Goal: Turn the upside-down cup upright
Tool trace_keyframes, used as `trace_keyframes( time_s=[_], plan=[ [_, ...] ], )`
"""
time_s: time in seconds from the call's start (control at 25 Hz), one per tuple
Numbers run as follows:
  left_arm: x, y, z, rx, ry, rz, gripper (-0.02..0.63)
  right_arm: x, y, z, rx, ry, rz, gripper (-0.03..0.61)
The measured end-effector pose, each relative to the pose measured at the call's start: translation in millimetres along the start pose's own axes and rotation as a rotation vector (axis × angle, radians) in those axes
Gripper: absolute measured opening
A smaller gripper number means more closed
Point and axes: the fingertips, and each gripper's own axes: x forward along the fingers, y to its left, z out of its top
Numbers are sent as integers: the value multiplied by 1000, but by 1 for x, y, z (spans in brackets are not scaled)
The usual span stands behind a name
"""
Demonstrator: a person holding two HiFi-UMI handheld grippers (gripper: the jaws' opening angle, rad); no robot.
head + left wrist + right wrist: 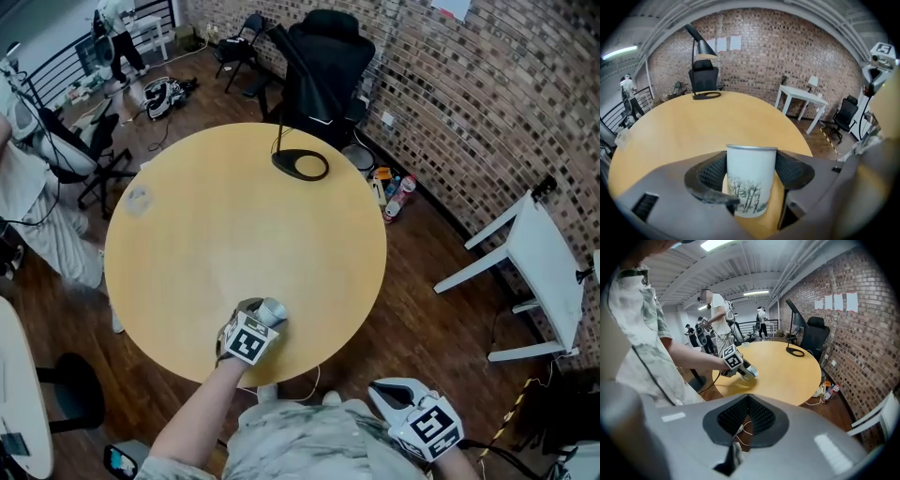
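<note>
At a round wooden table point(234, 216) in a brick-walled workroom, bare but for a black desk lamp point(300, 165) at its far edge, we are in the middle of the turn itself. Our left gripper point(253, 317) reaches over the table's near edge, angled down. Its jaws are part-way open and closed on the white paper cup point(751, 180), with both dark meshed pads point(710, 171) pressing its sides. Our right gripper point(386, 394) hangs off the table beside our body, well apart from the work, its jaws drawn together with nothing between them but a sliver of floor. The cup, printed with bare trees, sits crosswise in the left jaws close to the table's near edge, tilted rather than square to the tabletop. In the left gripper view its wider, rimmed end shows uppermost, which we read as the mouth facing up and away from us. Whether its lower end touches the wood we cannot tell. By our judgement the grasp is made and the flip is partway done. What remains is to roll the wrist until the cup stands plumb, lower its narrow base flat onto the table, and only then ease the jaws apart. That release wants care, since a light paper cup let go on a slant could tip or roll toward the edge.
</note>
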Motion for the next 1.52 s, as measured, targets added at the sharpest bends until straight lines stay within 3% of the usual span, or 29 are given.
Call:
trace_keyframes(
  time_s=[0.4,0.52,0.72,1.0,1.52],
  plan=[
    [-18,3,32,-46,-430,-52,322,3,10,8,-32,76,24,2],
    [-21,5,38,-38,-511,-63,322,3,13,16,1,79,50,3],
    [-18,4,25,-12,-550,-94,321,10,23,29,35,82,66,2],
    [-26,10,0,-49,-594,-113,324,19,36,34,26,89,67,2],
    [-30,9,-24,5,-511,-100,364,24,44,33,17,79,69,3]
  ],
)
